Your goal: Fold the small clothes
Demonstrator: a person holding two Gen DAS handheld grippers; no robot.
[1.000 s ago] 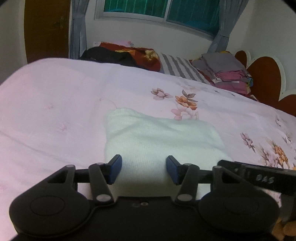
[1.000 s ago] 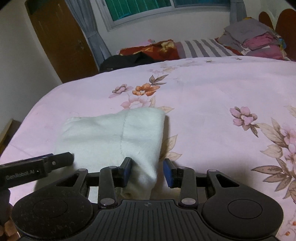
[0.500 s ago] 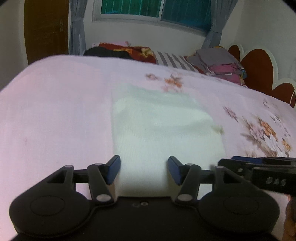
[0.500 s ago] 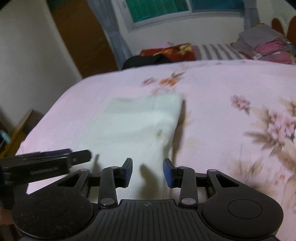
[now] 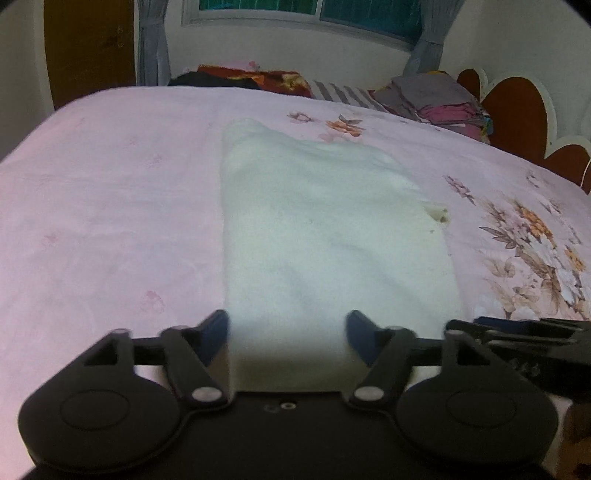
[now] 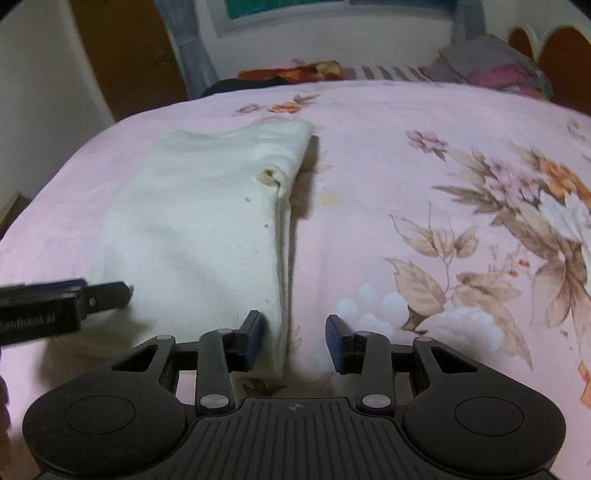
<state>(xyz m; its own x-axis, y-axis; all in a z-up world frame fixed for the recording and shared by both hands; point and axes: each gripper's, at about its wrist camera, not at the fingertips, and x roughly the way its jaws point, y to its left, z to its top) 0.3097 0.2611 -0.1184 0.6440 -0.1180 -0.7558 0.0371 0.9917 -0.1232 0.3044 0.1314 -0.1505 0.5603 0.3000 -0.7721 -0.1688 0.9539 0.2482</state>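
- Folded white garment [image 5: 325,236] lay flat on the pink floral bedsheet [image 5: 110,206], long side running from near to far, near the middle of the bed.
- Seen in the right wrist view as well [image 6: 192,229]; right edge of it stacked in layers, with a small brownish hole or mark close to that edge, toward the far end.
- Left gripper [image 5: 288,332] hovered above the near end of the garment, pointing down and forward.
- Jaws of it stood wide and had just been opening; cloth was seen between the blue pads [image 5: 214,332], but not pressed by them.
- Right gripper [image 6: 293,339] was at the near right corner of the garment.
- Jaws of it stood at a middle width; left pad was just beside the layered edge, right pad over bare sheet. Could not tell whether the left pad touched the cloth; nothing was clamped.
- Tip of each gripper was visible in the other camera: right one at the right border of the left view, left one at the left border of the right view.
- At the far side of the bed were a pile of folded clothes [image 5: 439,99], a striped pillow [image 5: 343,94] and a red patterned cloth [image 5: 258,77].
- Behind were a window [image 5: 306,11] with grey curtains and a brown scalloped headboard [image 5: 517,114] at far right.
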